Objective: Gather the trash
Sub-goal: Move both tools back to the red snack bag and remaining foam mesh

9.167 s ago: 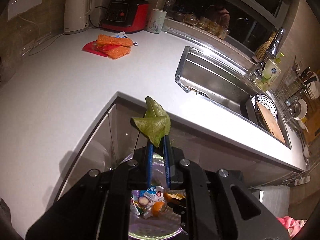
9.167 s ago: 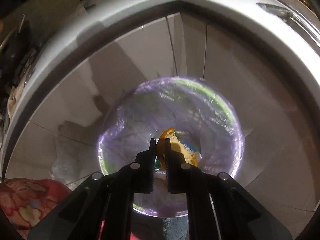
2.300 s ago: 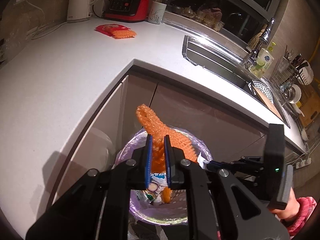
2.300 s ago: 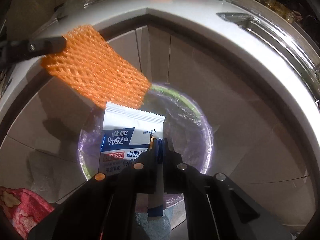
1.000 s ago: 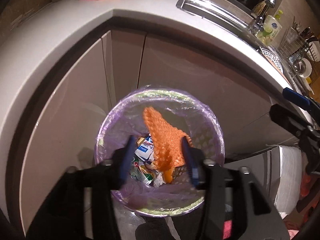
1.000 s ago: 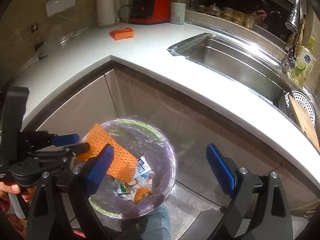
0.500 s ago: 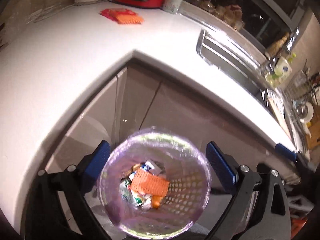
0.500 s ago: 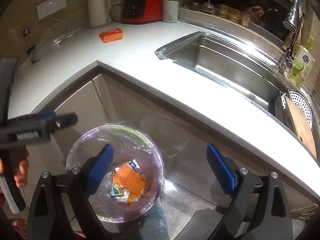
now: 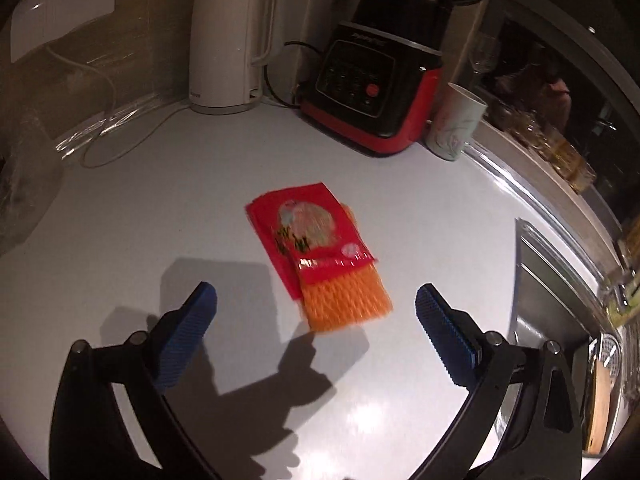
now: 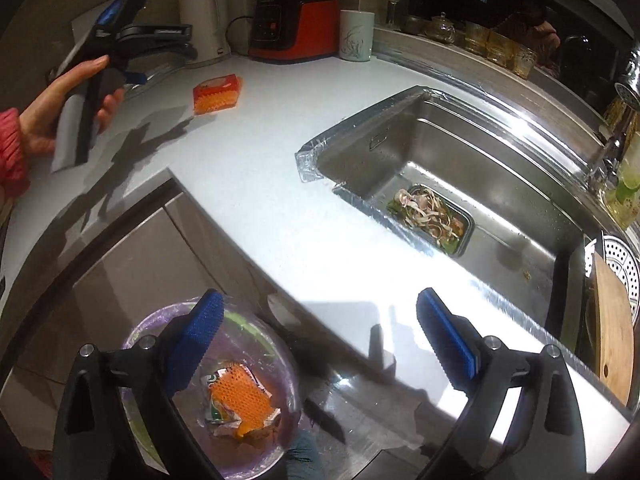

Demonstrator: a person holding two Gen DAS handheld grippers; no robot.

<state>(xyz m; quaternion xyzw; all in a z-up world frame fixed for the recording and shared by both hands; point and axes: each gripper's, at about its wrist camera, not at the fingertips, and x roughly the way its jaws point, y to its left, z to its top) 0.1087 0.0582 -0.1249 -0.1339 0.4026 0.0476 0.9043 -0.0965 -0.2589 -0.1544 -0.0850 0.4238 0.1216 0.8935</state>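
A red snack wrapper (image 9: 310, 234) lies on an orange foam net (image 9: 344, 304) on the white counter (image 9: 200, 208); the pile also shows in the right wrist view (image 10: 216, 94). My left gripper (image 9: 316, 336) is open and empty just short of it. My right gripper (image 10: 316, 340) is open and empty above the counter edge. Below it stands the trash bin (image 10: 140, 332) with a purple bag, holding an orange foam net (image 10: 240, 400) and wrappers. A tray of food scraps (image 10: 430, 214) sits in the sink (image 10: 500, 152).
A white kettle (image 9: 228, 44), a red and black appliance (image 9: 372, 72) and a cup (image 9: 456, 126) stand at the back. A cutting board (image 10: 612, 328) and strainer (image 10: 620, 264) sit right of the sink.
Both grippers dropped their trash into the bin. My left gripper then rose from over the bin to the counter, facing the red wrapper. My right gripper moved up towards the sink.
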